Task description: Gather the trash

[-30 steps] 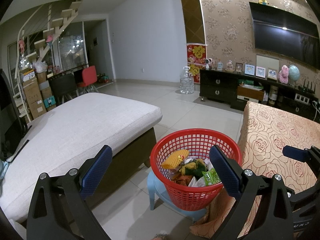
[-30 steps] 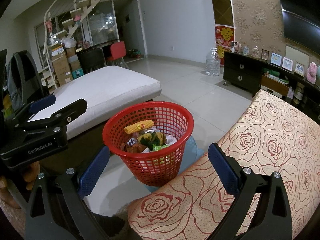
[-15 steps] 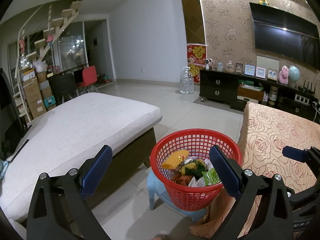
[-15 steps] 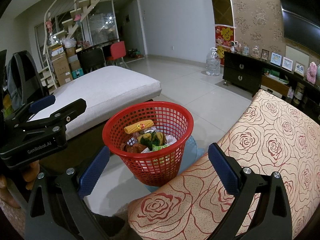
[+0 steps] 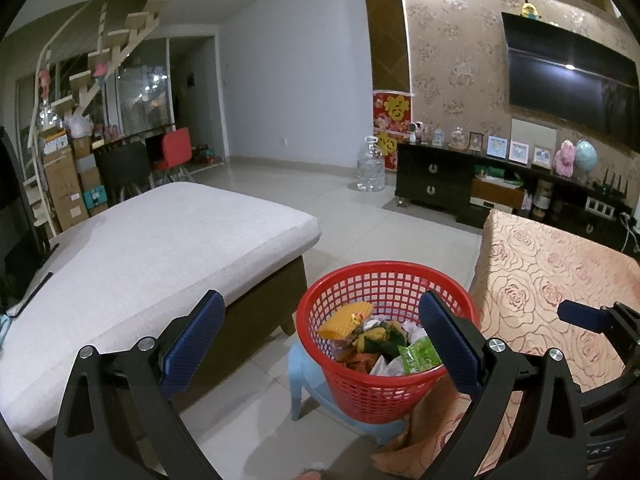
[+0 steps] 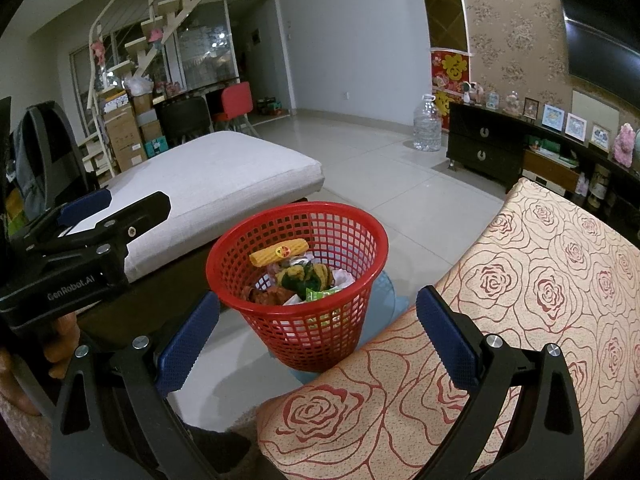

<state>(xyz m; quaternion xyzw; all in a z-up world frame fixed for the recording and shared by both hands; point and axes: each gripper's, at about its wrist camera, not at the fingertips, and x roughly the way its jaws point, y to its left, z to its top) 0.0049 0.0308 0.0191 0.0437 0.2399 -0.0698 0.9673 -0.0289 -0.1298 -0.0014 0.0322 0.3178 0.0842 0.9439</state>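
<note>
A red mesh basket stands on a low blue plastic stool between a grey bed and a rose-patterned table. It holds trash: a yellow foam sleeve, a green wrapper, yellow-green and orange scraps, white paper. My left gripper is open and empty, above and in front of the basket. My right gripper is open and empty, over the table's near corner beside the basket. The left gripper's body shows in the right wrist view.
A grey mattress bed lies at the left. The rose-patterned tablecloth covers the table at the right. A dark TV cabinet, a water jug, chairs and stacked boxes stand farther back on the tiled floor.
</note>
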